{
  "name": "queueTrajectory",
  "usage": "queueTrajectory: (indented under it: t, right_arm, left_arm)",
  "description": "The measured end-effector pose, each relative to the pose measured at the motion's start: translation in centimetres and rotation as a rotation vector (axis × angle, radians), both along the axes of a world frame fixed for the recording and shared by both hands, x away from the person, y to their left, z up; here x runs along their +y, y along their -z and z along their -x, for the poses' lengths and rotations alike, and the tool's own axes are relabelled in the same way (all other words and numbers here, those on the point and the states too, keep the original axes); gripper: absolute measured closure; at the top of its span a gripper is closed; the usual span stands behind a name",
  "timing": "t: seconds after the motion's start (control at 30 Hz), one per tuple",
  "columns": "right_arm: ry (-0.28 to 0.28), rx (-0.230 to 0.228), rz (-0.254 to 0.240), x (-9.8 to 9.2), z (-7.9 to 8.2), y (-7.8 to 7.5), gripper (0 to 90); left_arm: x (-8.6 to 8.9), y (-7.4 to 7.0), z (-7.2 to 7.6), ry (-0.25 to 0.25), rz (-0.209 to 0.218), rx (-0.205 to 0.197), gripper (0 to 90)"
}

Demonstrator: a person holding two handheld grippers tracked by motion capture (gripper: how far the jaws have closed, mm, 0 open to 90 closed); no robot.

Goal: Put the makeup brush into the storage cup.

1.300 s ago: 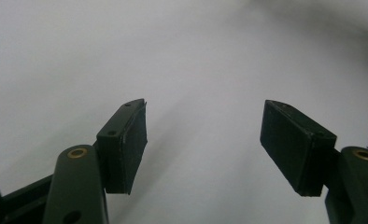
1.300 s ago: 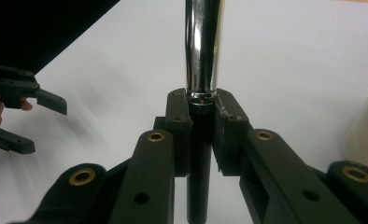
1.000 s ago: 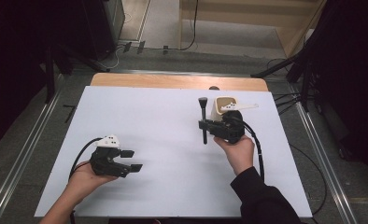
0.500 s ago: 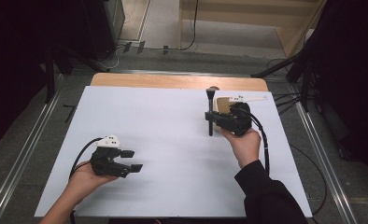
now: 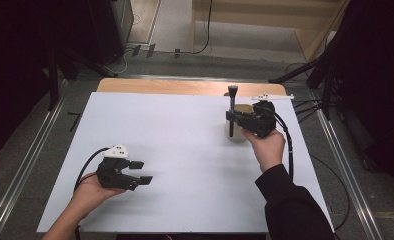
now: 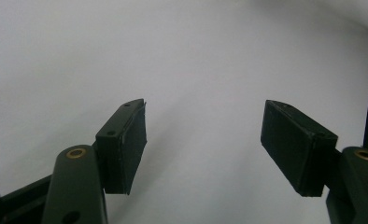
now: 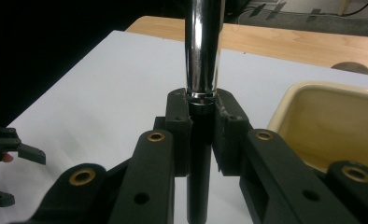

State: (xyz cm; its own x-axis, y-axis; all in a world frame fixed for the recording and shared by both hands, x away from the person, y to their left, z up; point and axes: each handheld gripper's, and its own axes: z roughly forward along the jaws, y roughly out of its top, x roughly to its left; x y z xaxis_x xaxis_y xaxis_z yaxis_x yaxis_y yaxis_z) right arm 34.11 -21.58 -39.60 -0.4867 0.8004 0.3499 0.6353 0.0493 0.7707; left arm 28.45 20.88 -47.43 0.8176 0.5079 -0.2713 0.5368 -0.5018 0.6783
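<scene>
A slim brush (image 5: 231, 111) is held upright in the clenched right claw (image 5: 233, 118), its matte black handle pinched between the two flat pads (image 7: 178, 135). Above the claw a polished chrome ferrule (image 7: 202, 46) is seen, round and mirror-bright, topped by a dark bristle tuft (image 5: 232, 90). Just behind and to the right of that claw a cream cup (image 7: 331, 126) stands, smooth-walled with a rounded rim; its base is seen below the claw on the tabletop (image 5: 185, 150), which is covered by a plain white matte sheet with a strip of pale wood at the far edge. The left claw (image 5: 141, 171) is released, its blocky black pads (image 6: 130, 140) spread wide with nothing between them, low over the bare sheet.
</scene>
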Motion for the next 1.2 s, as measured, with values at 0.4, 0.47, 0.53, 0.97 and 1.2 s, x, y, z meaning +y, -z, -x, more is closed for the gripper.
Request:
queueTrajectory:
  t: [0.4,0.47,0.53,0.97,1.2]
  right_arm:
    - [0.041,-0.018,0.017,-1.1,-1.0,-1.2,79.5]
    - [0.047,-0.019,0.017,-1.4,-1.2,-1.4,79.5]
    - [0.054,-0.022,0.020,-1.5,-1.4,-1.6,79.4]
    - [0.108,-0.045,0.044,-2.8,-2.8,-2.6,79.5]
    - [0.141,-0.064,0.023,-3.4,-3.5,-3.0,79.5]
  left_arm:
    - [0.0,0.0,0.0,0.001,0.001,0.000,32.0]
    - [0.0,0.0,0.0,0.001,0.001,0.001,32.0]
    - [0.0,0.0,0.0,0.002,0.000,0.002,32.0]
    - [0.0,-0.1,0.0,-0.001,0.001,-0.001,32.0]
    - [0.0,-0.1,0.0,-0.004,0.004,-0.001,32.0]
